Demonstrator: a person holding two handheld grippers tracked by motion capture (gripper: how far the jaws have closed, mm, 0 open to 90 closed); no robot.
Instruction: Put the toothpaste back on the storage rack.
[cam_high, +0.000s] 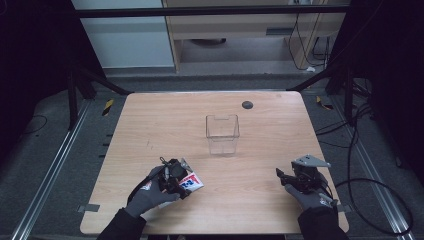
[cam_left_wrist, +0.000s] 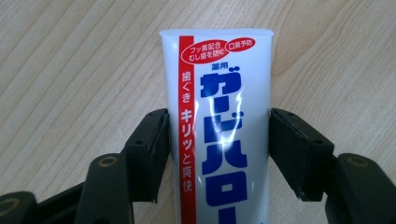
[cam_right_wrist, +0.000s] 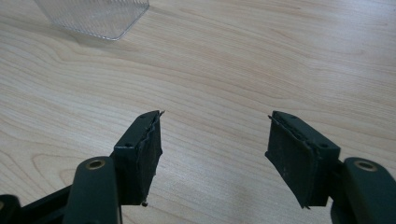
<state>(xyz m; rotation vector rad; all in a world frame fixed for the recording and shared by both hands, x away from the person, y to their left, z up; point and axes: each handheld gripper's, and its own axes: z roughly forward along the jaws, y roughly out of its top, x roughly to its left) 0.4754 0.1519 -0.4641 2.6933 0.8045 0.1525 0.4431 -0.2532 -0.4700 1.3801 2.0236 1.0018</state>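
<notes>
High view puts the left gripper (cam_high: 184, 184) at the lower left of the wooden table (cam_high: 260, 210), its jaws around a white toothpaste tube (cam_high: 192, 182) with red and blue print. Left gripper view shows both pads against the tube's (cam_left_wrist: 219, 130) two sides at mid-frame, the crimped end toward the top, the jaws closed as far as the tube's width allows. At the lower right of the high view, the right gripper (cam_high: 280, 176) has its jaws spread wide with nothing between them, bare wood showing in the right gripper view (cam_right_wrist: 212, 154). A clear plastic container (cam_high: 222, 134) stands upright at the centre.
</notes>
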